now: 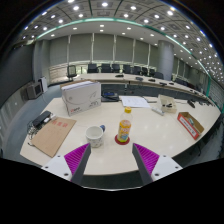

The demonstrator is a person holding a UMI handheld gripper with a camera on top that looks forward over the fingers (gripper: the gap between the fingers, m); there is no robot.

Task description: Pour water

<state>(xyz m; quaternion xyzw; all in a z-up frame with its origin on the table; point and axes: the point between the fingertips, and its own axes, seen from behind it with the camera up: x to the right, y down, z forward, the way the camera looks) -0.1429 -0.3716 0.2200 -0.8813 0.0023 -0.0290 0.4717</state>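
- The jaws (111,160) stand wide apart with nothing between them; the 2 magenta pads (76,157) face each other over bare desk (150,130).
- Taking the bottle (124,130) as landmark: it stands upright just ahead of the jaws, a little toward the right finger, with an orange label and a pale cap, on a red coaster (122,141).
- Just left of the bottle, close but apart from it, sits a white cup (96,136), which I take for the thing to be filled.
- Further left of the bottle lie a brown board (54,134) and a white box (81,97); to its right, near the desk edge, a red packet (190,123).
- Beyond the bottle, papers (135,101) and office chairs (118,70).
- Risks, as a judgement: the bottle looks narrow and tall, so an off-centre approach could knock it over or push it off the coaster; the cup so close on the left could be clipped by the left finger; whether the cap is loose cannot be told, and a capped bottle will not pour.
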